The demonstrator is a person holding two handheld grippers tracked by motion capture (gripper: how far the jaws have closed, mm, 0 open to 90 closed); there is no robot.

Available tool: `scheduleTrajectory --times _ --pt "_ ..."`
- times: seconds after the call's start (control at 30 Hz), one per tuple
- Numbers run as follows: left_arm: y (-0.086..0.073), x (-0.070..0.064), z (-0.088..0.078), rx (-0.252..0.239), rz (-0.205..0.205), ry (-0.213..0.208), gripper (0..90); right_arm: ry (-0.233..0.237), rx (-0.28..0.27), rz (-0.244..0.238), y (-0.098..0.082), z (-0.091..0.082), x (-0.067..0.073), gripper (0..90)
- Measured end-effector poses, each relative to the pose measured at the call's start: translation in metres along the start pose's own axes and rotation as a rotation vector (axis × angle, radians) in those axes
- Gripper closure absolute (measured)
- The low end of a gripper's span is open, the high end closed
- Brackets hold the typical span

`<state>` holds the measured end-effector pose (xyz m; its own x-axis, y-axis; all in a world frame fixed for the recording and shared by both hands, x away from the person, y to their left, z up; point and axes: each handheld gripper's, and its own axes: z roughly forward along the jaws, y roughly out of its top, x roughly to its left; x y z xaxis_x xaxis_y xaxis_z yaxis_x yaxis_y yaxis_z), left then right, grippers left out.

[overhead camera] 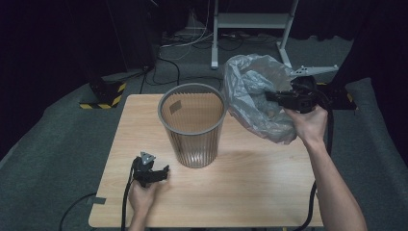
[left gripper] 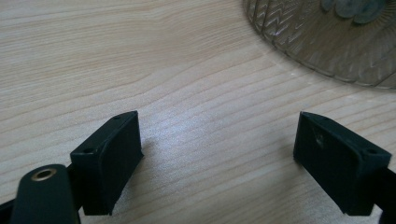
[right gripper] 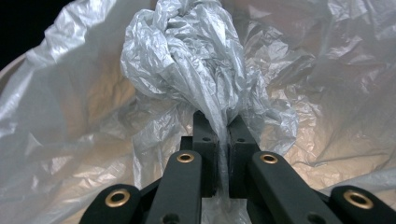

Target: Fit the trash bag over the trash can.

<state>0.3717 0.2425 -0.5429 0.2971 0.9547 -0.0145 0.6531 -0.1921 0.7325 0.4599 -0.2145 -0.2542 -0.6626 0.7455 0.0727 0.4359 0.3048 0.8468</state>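
The right gripper [overhead camera: 275,96] clamps a bunched fold of the bag [overhead camera: 252,96] beside the bin [overhead camera: 192,126], seemingly to line it, while the left gripper [overhead camera: 159,173], jaws apart, rests on the table [overhead camera: 260,192].

One ribbed wastebasket [overhead camera: 193,126], one crumpled grey plastic bag [overhead camera: 252,94] and two handheld grippers, left [overhead camera: 161,172] and right [overhead camera: 270,96], at one wooden table [overhead camera: 260,187].

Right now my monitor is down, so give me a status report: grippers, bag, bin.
Right gripper shut on plastic bag, held beside the bin. Left gripper open, resting on table. Bin mouth unobstructed.
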Motion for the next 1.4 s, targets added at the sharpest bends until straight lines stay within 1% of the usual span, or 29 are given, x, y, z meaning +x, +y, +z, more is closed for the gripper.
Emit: scheduleTrajectory --times 0.1,0.13,0.2,0.3,0.37,0.47,0.57,0.8,0.83,0.87,1.07,1.1,1.13,1.17,1.23,1.33,1.37,1.4 --pt "0.0 0.0 0.0 0.0 0.0 -0.001 15.4 -0.004 -0.005 -0.011 0.008 -0.003 0.003 85.7" --pt "0.0 0.0 0.0 0.0 0.0 -0.001 15.4 -0.004 -0.005 -0.011 0.008 -0.003 0.003 85.7" --pt "0.0 0.0 0.0 0.001 0.001 -0.001 15.4 -0.01 -0.008 -0.024 0.015 -0.007 0.005 85.7" --pt "0.0 0.0 0.0 0.002 0.003 -0.001 15.4 -0.007 -0.015 -0.021 0.019 -0.011 0.005 85.7" --pt "0.0 0.0 0.0 0.002 0.003 -0.001 15.4 -0.008 -0.016 -0.029 0.022 -0.012 0.007 85.7" --pt "0.0 0.0 0.0 0.002 0.003 -0.001 15.4 0.013 -0.016 -0.036 0.025 -0.011 0.012 85.7" --pt "0.0 0.0 0.0 0.002 0.003 -0.001 15.4 0.035 -0.005 -0.051 0.029 -0.006 0.02 85.7" --pt "0.0 0.0 0.0 0.003 0.002 -0.001 15.4 0.104 0.028 -0.094 0.042 0.021 0.043 85.7" --pt "0.0 0.0 0.0 0.003 0.002 -0.001 15.4 0.104 0.028 -0.094 0.042 0.021 0.043 85.7" --pt "0.0 0.0 0.0 0.002 0.002 -0.001 15.4 0.123 0.037 -0.106 0.047 0.028 0.051 85.7" --pt "0.0 0.0 0.0 0.003 0.003 0.0 15.5 0.176 0.075 -0.134 0.056 0.054 0.072 85.7" --pt "0.0 0.0 0.0 0.003 0.003 0.0 15.5 0.176 0.075 -0.134 0.056 0.054 0.072 85.7" --pt "0.0 0.0 0.0 0.002 0.004 0.001 15.5 0.193 0.084 -0.135 0.058 0.062 0.076 85.7" --pt "0.0 0.0 0.0 0.002 0.004 0.001 15.4 0.193 0.084 -0.135 0.058 0.062 0.076 85.7" --pt "0.0 0.0 0.0 0.003 0.004 0.0 15.5 0.21 0.1 -0.137 0.06 0.072 0.082 85.7" --pt "0.0 0.0 0.0 0.002 0.004 0.001 15.5 0.225 0.115 -0.136 0.062 0.08 0.086 85.7" --pt "0.0 0.0 0.0 0.002 0.004 0.001 15.5 0.225 0.115 -0.136 0.062 0.08 0.086 85.7" --pt "0.0 0.0 0.0 0.002 0.004 0.001 15.5 0.233 0.121 -0.137 0.063 0.084 0.088 85.7"
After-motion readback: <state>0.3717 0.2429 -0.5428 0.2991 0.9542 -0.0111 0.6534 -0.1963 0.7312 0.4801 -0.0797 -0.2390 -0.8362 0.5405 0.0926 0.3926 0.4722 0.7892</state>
